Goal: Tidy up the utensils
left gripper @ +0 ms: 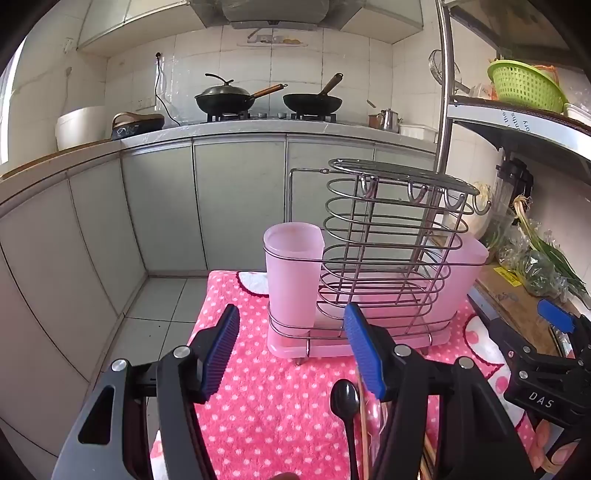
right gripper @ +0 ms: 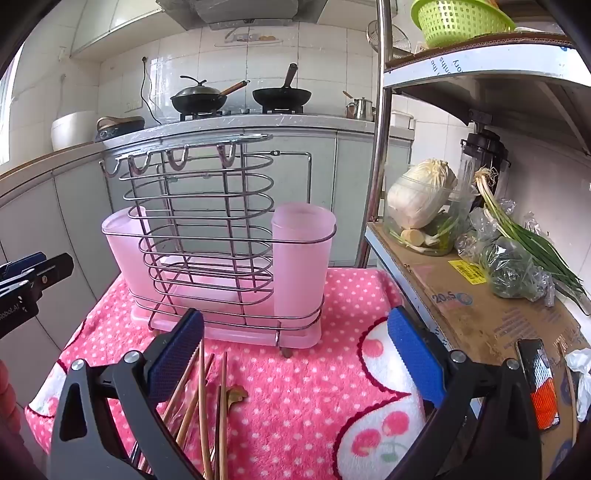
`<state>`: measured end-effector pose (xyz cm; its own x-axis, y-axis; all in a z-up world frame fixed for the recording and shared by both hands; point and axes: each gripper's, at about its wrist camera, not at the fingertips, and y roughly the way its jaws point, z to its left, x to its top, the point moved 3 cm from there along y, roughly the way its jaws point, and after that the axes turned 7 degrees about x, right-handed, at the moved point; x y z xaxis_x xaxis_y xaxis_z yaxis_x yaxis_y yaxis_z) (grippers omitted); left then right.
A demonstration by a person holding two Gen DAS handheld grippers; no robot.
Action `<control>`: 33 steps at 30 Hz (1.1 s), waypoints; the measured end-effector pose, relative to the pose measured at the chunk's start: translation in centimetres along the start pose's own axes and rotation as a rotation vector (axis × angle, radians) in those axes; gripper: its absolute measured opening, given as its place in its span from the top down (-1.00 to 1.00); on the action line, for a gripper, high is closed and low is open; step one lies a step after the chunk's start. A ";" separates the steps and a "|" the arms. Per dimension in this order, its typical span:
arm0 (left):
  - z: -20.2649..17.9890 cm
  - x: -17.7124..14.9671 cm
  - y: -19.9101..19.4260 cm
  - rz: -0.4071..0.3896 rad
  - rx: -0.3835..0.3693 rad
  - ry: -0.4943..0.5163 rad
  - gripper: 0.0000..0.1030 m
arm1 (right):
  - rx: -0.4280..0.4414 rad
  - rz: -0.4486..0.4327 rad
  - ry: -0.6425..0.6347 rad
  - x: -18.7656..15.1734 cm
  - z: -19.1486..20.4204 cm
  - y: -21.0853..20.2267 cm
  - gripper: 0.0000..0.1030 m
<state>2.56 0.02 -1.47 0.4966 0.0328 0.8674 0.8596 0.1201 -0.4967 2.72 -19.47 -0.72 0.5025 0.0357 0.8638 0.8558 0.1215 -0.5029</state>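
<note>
A wire utensil rack [left gripper: 388, 251] with pink plastic cups [left gripper: 293, 273] and a pink drip tray stands on a pink dotted towel [left gripper: 273, 398]; it also shows in the right wrist view [right gripper: 207, 236]. My left gripper [left gripper: 291, 354] is open and empty in front of the rack. A black spoon [left gripper: 345, 402] and wooden chopsticks lie on the towel beside its right finger. My right gripper [right gripper: 295, 354] is open and empty above the towel. Several wooden chopsticks [right gripper: 203, 406] lie by its left finger. The right gripper also shows at the right edge of the left wrist view [left gripper: 554, 354].
A metal shelf pole [right gripper: 380, 147] stands right of the rack. A cardboard-covered shelf [right gripper: 480, 317] holds cabbage in a jar [right gripper: 421, 206], green onions and bagged greens. A green basket [right gripper: 458, 18] sits above. The counter behind carries two woks [left gripper: 229, 98].
</note>
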 end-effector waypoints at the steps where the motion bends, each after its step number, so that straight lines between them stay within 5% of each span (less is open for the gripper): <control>1: 0.0 0.0 0.0 0.001 0.000 0.001 -0.14 | 0.000 -0.001 0.000 0.0 0.0 0.0 -0.94; 33: -0.1 0.6 -1.2 -0.025 -0.009 0.005 -0.14 | 0.006 -0.013 0.001 0.5 0.1 -0.4 -0.94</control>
<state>1.85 -0.20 -0.37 0.4759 0.0247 0.8791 0.8725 0.1121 -0.4755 2.60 -19.36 -0.06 0.4911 0.0332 0.8704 0.8616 0.1282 -0.4911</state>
